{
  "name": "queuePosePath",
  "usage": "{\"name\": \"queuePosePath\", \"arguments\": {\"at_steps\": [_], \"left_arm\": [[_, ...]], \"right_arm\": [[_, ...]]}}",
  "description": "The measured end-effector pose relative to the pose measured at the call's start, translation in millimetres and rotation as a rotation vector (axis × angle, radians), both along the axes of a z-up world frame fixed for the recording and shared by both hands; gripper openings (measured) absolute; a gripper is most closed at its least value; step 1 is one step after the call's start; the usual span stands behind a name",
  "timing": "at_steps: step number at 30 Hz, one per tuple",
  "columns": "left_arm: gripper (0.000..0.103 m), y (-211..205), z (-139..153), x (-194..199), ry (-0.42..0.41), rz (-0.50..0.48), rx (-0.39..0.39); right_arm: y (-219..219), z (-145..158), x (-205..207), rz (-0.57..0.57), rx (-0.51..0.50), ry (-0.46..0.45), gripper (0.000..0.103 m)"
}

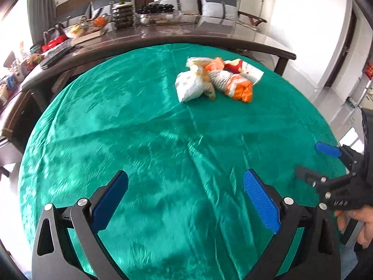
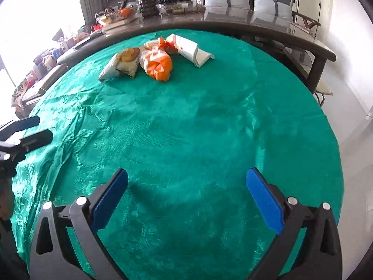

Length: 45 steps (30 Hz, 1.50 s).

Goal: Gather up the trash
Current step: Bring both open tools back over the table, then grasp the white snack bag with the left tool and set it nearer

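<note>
I'm holding both hand-held grippers, left (image 1: 185, 200) and right (image 2: 186, 198), agape and empty; crumpled orange-and-white snack wrappers (image 1: 216, 80) are waiting uncollected at twelve o'clock on the green-clothed round worktop (image 1: 139, 140).

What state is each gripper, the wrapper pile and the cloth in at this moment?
left gripper: open, empty, above the cloth.
right gripper: open, empty, above the cloth.
snack wrappers: crumpled, heaped together at the far side, untouched.
green tablecloth: spread over the round table, creased and wrinkled.
</note>
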State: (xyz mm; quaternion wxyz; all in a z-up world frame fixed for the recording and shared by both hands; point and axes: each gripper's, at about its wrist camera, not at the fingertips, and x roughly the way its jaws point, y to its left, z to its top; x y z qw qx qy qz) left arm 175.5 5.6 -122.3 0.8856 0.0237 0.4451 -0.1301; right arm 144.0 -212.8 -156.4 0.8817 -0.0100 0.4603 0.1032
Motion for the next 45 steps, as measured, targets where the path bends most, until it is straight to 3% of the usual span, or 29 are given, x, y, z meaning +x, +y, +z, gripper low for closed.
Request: {"name": "queuePosePath", "arguments": {"at_steps": [2, 11, 19, 21, 23, 24, 26, 29, 36, 42, 43, 44, 45], "left_arm": [[0.098, -4, 4, 17, -0.009, -0.03, -0.018], [0.098, -36, 8, 113, -0.044, -0.068, -0.01], [0.097, -50, -13, 145, -0.036, -0.072, 0.048], [0.087, -48, -14, 146, -0.035, -0.074, 0.049], [0.06, -47, -19, 147, -0.01, -0.093, 0.044], [0.057, -46, -20, 146, -0.004, -0.105, 0.03], [0.039, -46, -18, 140, -0.017, -0.11, 0.036], [0.036, -41, -9, 122, -0.012, -0.111, 0.025], [0.036, -11, 3, 31, 0.045, -0.131, -0.003], [0.04, 5, -8, -12, 0.069, -0.088, -0.046], [0.047, 5, -8, -15, 0.055, -0.076, -0.036], [0.068, 6, -7, -16, 0.041, -0.064, -0.028], [0.082, 6, -6, -18, 0.023, -0.048, -0.017]], "right_arm": [[6, -2, -2, 0.002, -0.051, 0.0, 0.098], [3, 0, -5, -0.001, -0.042, 0.002, 0.098], [4, 0, -5, -0.001, -0.043, 0.002, 0.098], [5, -1, -4, -0.002, -0.043, 0.002, 0.098], [5, -1, -4, -0.002, -0.043, 0.002, 0.098], [5, -1, -4, -0.002, -0.043, 0.002, 0.098], [5, -1, -4, -0.001, -0.043, 0.002, 0.098], [5, -1, -4, -0.001, -0.043, 0.002, 0.098], [5, -1, -4, -0.001, -0.044, 0.001, 0.098], [5, -1, -4, -0.002, -0.046, 0.0, 0.098], [5, -1, -4, -0.002, -0.046, 0.001, 0.098], [5, -1, -4, -0.002, -0.046, 0.001, 0.098], [5, -1, -4, -0.002, -0.046, 0.001, 0.098]]}}
